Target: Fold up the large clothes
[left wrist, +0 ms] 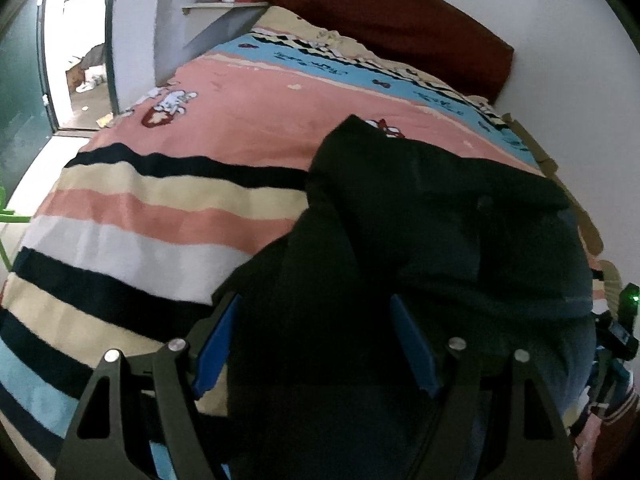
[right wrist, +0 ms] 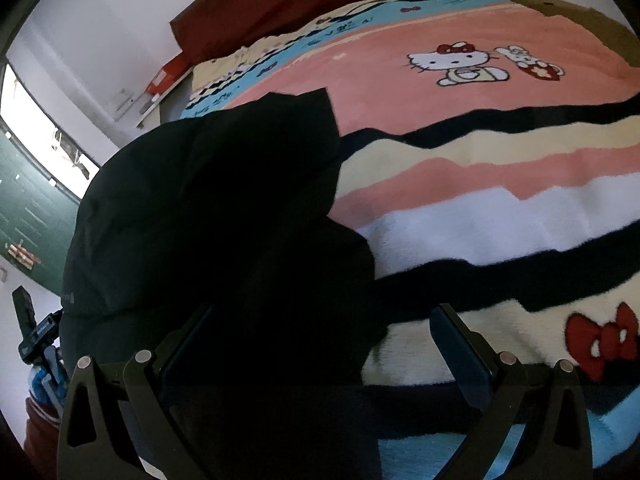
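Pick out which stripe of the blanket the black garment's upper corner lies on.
The wide pink band with the cat cartoon; the black garment ends there, beyond the narrower black, cream and white stripes.

I see one large black garment of soft, matte fabric (left wrist: 420,216) (right wrist: 208,208) — bunched and partly doubled over itself, a pointed corner toward the bed's middle — heaped at the bed's near edge, draping over it.

Black garment (left wrist: 440,216); blanket (left wrist: 160,208) striped pink, cream, white, black and blue, with a white cartoon cat (right wrist: 456,65); dark red headboard (left wrist: 392,20); blue gripper pads (left wrist: 214,344).
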